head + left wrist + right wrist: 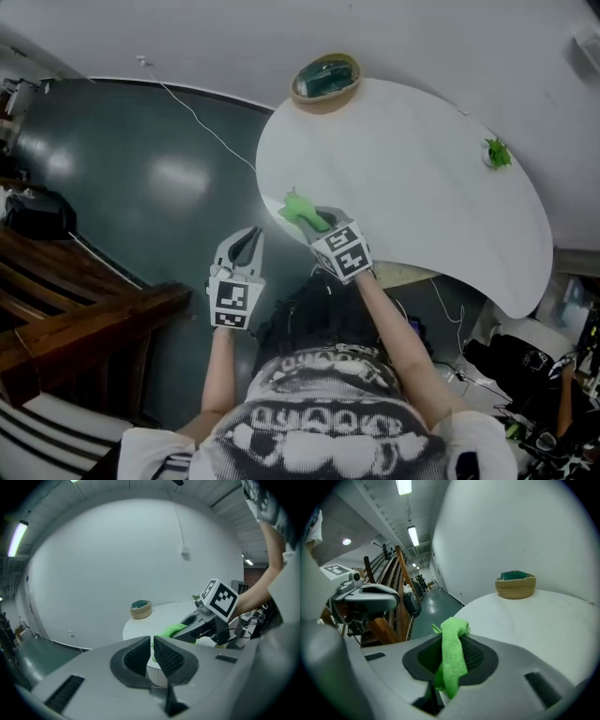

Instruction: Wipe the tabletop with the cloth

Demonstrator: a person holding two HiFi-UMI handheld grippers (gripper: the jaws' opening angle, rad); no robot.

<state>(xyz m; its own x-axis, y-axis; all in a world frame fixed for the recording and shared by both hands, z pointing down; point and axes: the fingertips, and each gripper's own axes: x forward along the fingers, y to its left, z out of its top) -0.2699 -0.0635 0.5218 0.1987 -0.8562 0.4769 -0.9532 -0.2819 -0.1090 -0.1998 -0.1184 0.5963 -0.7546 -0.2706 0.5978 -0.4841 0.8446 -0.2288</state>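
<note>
The green cloth [302, 210] is pinched in my right gripper [317, 221], which is shut on it at the near left edge of the round white tabletop [412, 178]. In the right gripper view the cloth [452, 653] hangs folded between the jaws, over the table [543, 620]. My left gripper [251, 232] is off the table, over the dark floor to the left, shut and holding nothing. The left gripper view looks past the closed left gripper [153, 641] at the cloth [172, 630] held by the right gripper.
A woven basket [325, 82] with something teal inside stands at the table's far edge. A small green object [496, 153] lies at the right side. Wooden steps [75, 309] and a black bag [37, 214] are at left; a cable [202, 122] crosses the floor.
</note>
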